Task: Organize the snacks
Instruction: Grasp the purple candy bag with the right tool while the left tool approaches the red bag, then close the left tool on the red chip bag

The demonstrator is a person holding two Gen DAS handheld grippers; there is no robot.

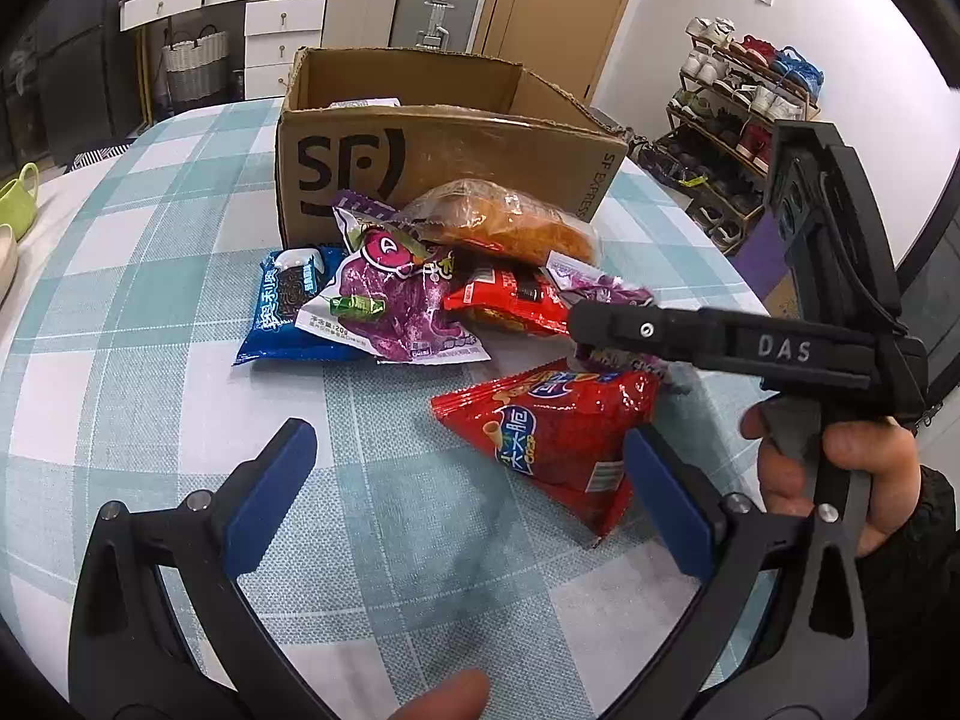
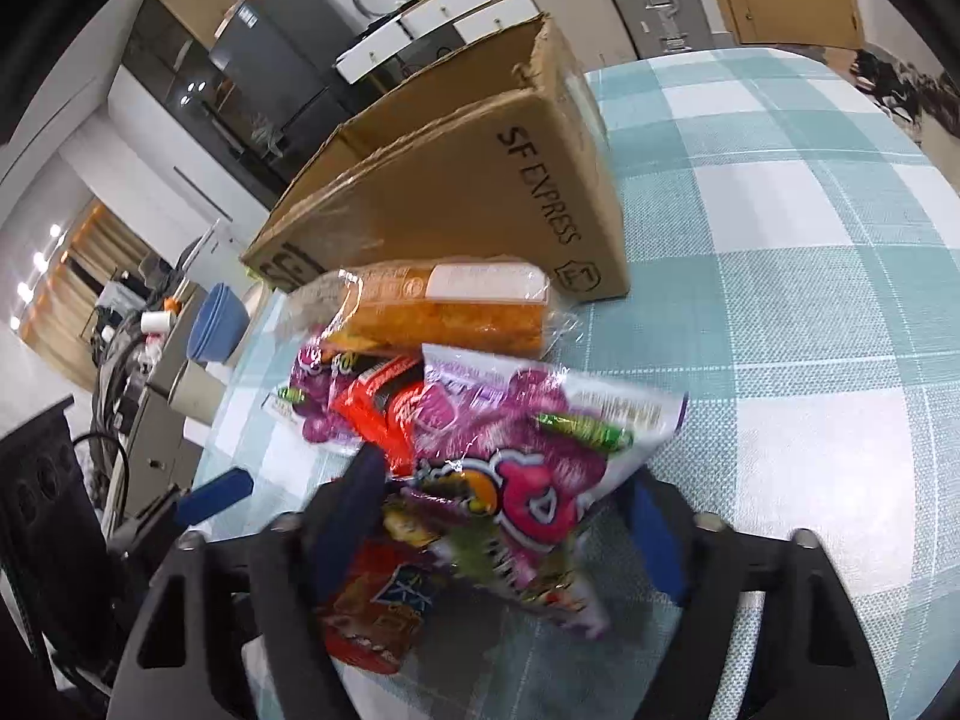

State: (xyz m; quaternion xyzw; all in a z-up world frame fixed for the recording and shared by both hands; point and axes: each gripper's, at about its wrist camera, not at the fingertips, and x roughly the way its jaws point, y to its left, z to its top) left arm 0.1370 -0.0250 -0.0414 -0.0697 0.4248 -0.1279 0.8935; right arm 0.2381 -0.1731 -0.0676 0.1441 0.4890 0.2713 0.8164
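A pile of snacks lies in front of an open cardboard box on the checked tablecloth: a blue cookie pack, a purple bag, a wrapped orange cake and a red pack. A red snack bag lies nearest, just beyond my open left gripper, whose pads hold nothing. In the right wrist view, my right gripper has its pads pressed on a second purple snack bag, above the red bag. The box and the cake lie beyond it.
Green cups stand at the table's left edge, and blue bowls beyond the pile. A shoe rack is off the table to the right. A hand holds the right tool's handle.
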